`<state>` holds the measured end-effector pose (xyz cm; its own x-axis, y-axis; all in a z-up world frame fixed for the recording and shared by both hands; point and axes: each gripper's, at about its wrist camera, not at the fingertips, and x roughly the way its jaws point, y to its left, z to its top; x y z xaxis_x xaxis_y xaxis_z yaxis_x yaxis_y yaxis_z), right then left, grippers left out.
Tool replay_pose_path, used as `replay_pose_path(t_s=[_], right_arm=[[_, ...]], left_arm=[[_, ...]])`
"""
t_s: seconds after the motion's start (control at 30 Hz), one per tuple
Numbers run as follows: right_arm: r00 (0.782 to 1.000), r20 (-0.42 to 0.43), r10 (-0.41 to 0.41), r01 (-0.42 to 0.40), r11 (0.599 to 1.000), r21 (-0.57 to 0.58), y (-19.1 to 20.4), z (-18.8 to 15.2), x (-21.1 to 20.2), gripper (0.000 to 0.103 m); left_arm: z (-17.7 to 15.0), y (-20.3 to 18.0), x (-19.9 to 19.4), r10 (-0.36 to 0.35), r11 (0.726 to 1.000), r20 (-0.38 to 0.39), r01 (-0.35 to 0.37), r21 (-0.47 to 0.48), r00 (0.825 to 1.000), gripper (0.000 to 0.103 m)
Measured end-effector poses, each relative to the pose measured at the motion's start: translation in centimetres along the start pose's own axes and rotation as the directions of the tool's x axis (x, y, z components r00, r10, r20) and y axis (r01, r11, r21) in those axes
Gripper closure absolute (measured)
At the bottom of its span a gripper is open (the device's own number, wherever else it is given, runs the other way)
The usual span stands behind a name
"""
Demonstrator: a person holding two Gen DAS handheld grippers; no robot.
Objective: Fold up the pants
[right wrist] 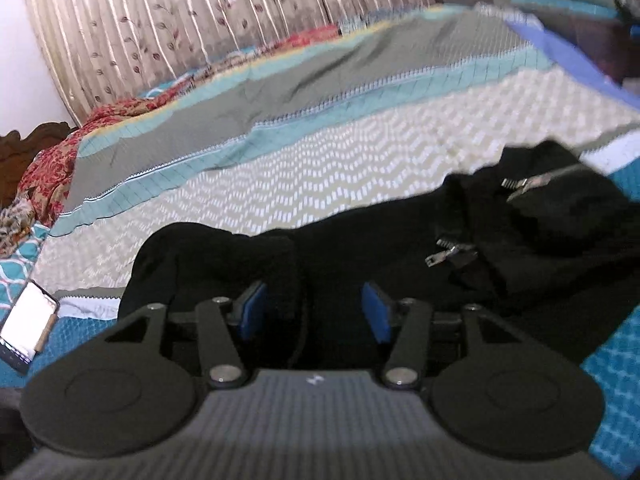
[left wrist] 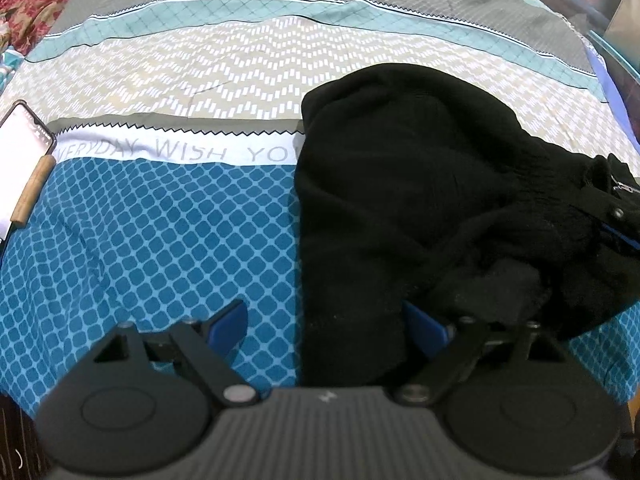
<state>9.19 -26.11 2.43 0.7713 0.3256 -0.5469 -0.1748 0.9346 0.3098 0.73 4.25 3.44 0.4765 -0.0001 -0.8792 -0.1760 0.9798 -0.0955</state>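
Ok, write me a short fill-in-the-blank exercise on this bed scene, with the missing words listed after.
1. The pants lying on the bedsheet are ____ in colour.
2. Both the left tongs and the right tongs stand ____.
3. The lit phone lies at the bed's ____ edge in both views.
4. Printed on the bedsheet's white band is "EVERYDAY ____".

Missing words: black; open; left; WISH

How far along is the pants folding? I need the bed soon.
Done: the black pants lie bunched into a shorter heap on the bedspread, so some folding seems made, but not neatly. In hand: nothing; the left gripper and right gripper both have open jaws over the fabric. Left: flattening the rumpled zipper end and a final tidy fold.
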Motion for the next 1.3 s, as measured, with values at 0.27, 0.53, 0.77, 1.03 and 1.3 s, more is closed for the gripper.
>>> replay_pose_path(t_s=[0.27, 0.53, 0.77, 1.03, 1.3], right_arm=[[0.997, -0.070, 0.023, -0.026, 0.999, -0.045, 0.9, -0.6, 2.2, 0.046], [0.990, -0.136, -0.032, 0.029, 0.999, -0.024, -0.8, -1.4, 4.4, 0.050], [0.993, -0.117, 0.010, -0.005, 0.999, 0.044, -1.4, -1.0, 3.5, 0.048], [0.992, -0.042, 0.117, -0.114, 0.992, 0.060, -1.8, 2.1, 3.3, 0.038], [0.951, -0.190, 0.245, -0.199, 0.952, 0.232, -2.5, 4.2, 11.9, 0.054]], left_arm=[[0.0, -0.2, 0.0, 0.012, 1.000, 0.003, -0.012, 0.006, 1.000, 0.015], [0.0, 0.1, 0.2, 0.011, 1.000, 0.003, -0.011, 0.014, 1.000, 0.012], [0.0, 1.2, -1.9, -0.064, 0.998, 0.081, 0.064, -0.004, 0.995, 0.014], [1.3, 1.0, -3.8, -0.133, 0.991, 0.166, 0.136, -0.006, 0.977, 0.016], [1.3, -1.2, -2.0, -0.176, 0.984, 0.121, 0.171, 0.056, 0.977, 0.048]])
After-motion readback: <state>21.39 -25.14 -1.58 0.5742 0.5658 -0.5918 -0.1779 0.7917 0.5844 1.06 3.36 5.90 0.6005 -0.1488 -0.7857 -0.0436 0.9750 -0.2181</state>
